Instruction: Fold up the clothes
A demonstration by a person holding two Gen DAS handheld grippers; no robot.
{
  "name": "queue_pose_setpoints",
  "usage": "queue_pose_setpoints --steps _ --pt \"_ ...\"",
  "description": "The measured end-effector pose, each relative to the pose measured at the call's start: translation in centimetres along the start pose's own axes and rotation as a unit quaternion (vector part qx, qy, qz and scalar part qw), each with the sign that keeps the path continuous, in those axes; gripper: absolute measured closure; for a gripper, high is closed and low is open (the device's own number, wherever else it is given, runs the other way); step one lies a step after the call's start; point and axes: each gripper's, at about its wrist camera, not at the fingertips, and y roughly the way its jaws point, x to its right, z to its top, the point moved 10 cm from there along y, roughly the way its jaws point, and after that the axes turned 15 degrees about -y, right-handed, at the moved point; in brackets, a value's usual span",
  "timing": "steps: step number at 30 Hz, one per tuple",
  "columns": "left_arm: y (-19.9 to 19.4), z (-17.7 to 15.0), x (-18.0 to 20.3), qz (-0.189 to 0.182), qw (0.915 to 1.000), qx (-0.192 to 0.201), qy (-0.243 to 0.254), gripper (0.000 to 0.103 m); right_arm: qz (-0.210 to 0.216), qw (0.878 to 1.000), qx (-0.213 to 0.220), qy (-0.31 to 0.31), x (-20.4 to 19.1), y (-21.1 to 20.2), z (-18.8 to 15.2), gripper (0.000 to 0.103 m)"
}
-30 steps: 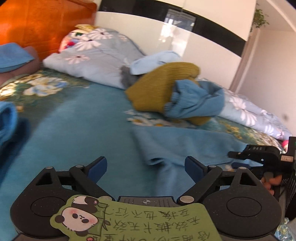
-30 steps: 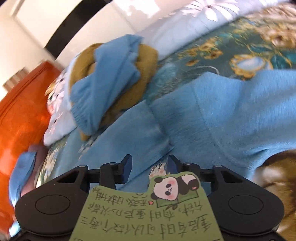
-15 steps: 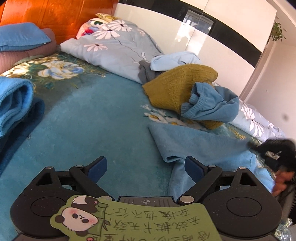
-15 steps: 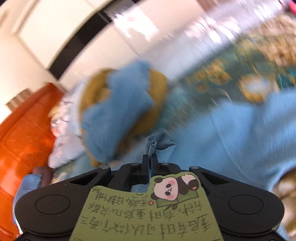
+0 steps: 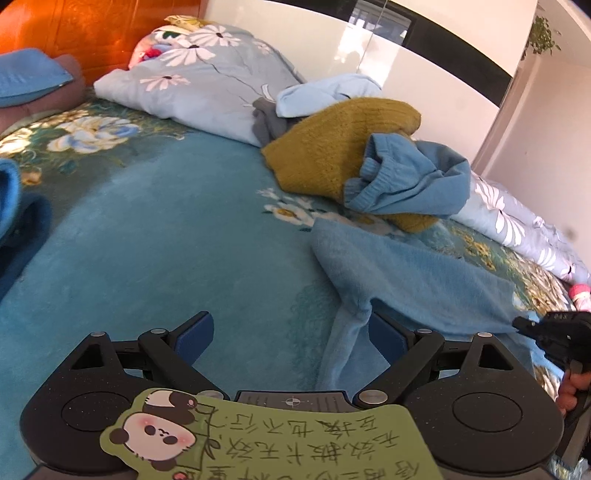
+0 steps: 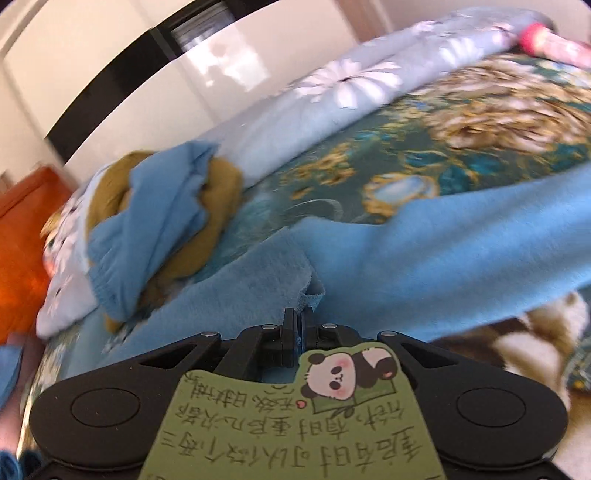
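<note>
A light blue fleece garment (image 5: 413, 273) lies spread on the teal floral bedspread (image 5: 155, 236). My left gripper (image 5: 291, 332) is open just above the bed, its right finger (image 5: 386, 334) next to a hanging fold of the garment. My right gripper (image 6: 297, 321) is shut on an edge of the same blue garment (image 6: 424, 254) and lifts it a little; it also shows at the right edge of the left wrist view (image 5: 550, 332).
A pile of a mustard sweater (image 5: 332, 147) and a blue sweatshirt (image 5: 410, 181) lies behind, against a grey-blue flowered duvet (image 5: 207, 81). Folded blue clothes (image 5: 14, 206) sit at the left. An orange headboard (image 5: 74, 29) and white wall stand behind.
My right gripper closed on the garment's edge and pulled it up and back. My left gripper moved to the right, closer to the garment, staying open.
</note>
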Motion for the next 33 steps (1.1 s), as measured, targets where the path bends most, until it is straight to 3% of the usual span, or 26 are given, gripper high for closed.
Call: queue_pose_setpoints --steps 8,12,15,17,19,22,24,27,33 --pt "3.0 0.6 3.5 -0.007 0.9994 0.002 0.035 0.012 -0.002 0.999 -0.029 -0.012 0.5 0.0 -1.2 0.098" --pt "4.7 0.1 4.6 0.007 0.9979 -0.003 0.064 0.012 0.015 1.000 -0.010 0.001 0.9 -1.9 -0.5 0.084" --pt "4.3 -0.1 4.6 0.000 0.9983 -0.003 0.059 0.012 0.010 1.000 0.022 0.009 2.6 -4.6 0.6 0.083" --pt "3.7 -0.2 4.3 -0.004 0.9986 -0.002 0.053 0.012 -0.021 0.998 0.043 0.029 5.7 -7.0 1.1 0.081" --pt "3.0 0.1 3.6 -0.001 0.9989 0.001 0.046 0.012 -0.079 0.993 0.060 0.060 10.3 -9.6 1.0 0.079" --pt "2.0 0.5 2.4 0.007 0.9995 0.007 0.030 0.011 -0.175 0.977 0.071 0.101 17.3 -13.1 0.4 0.078" --pt "1.5 0.6 2.0 0.009 0.9997 0.009 0.020 0.003 -0.215 0.964 0.067 0.142 21.3 -14.6 -0.5 0.077" --pt "1.0 0.7 1.7 0.013 0.9997 0.011 0.016 0.002 -0.234 0.953 0.065 0.181 24.7 -15.0 -1.2 0.077" --pt "0.1 0.8 1.5 0.017 0.9996 0.013 0.019 0.002 -0.224 0.946 0.090 0.217 26.4 -13.5 -0.4 0.073"
